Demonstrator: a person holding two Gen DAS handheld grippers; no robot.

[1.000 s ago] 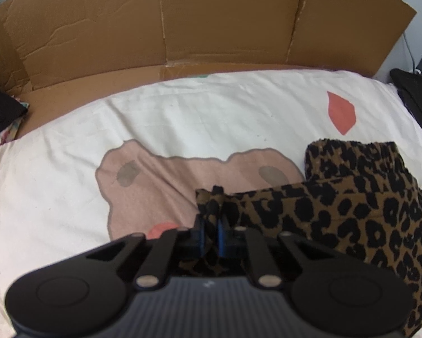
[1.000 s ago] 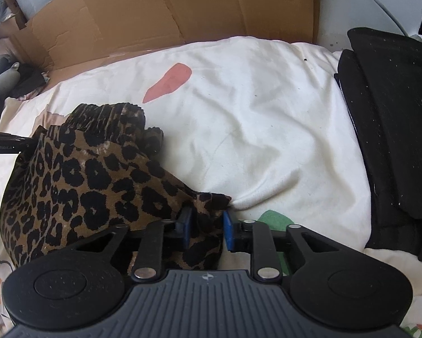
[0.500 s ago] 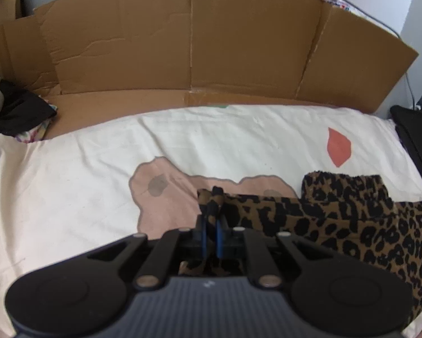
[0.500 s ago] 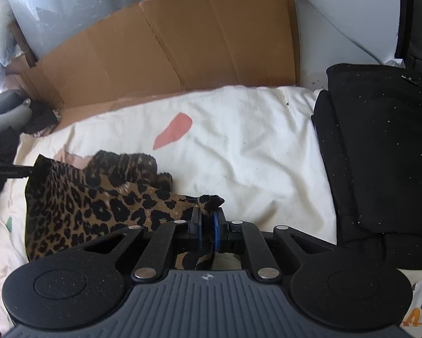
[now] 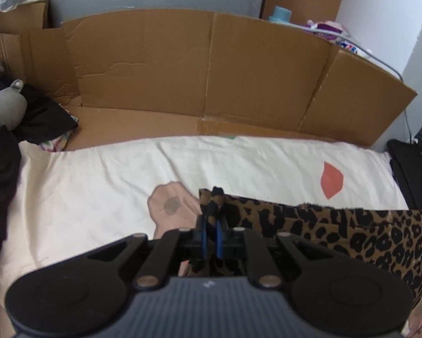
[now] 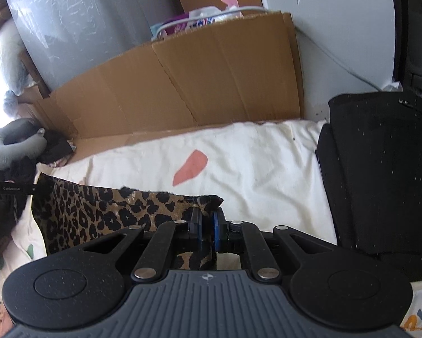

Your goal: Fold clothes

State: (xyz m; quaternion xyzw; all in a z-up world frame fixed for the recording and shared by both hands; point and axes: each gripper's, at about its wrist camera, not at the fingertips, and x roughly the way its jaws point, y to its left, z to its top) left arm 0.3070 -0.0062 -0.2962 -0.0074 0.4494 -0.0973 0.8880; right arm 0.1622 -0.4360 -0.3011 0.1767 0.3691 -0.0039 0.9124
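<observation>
Cream bedsheet, both claws pinching leopard garment, black bag fuller at right wrist

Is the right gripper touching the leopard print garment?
Touching. The right wrist view shows the right gripper shut on a corner of the leopard print garment.

Behind the bed, a wall of flattened brown cardboard, creased and standing upright along the far edge; cream printed sheet spread over the bed, with a red leaf shape and a pinkish blotch. At the left, a grey neck pillow on a heap of dark clothing. At the right, a black folded stack lying just beside the sheet, a pale cable trailing along the white wall
</observation>
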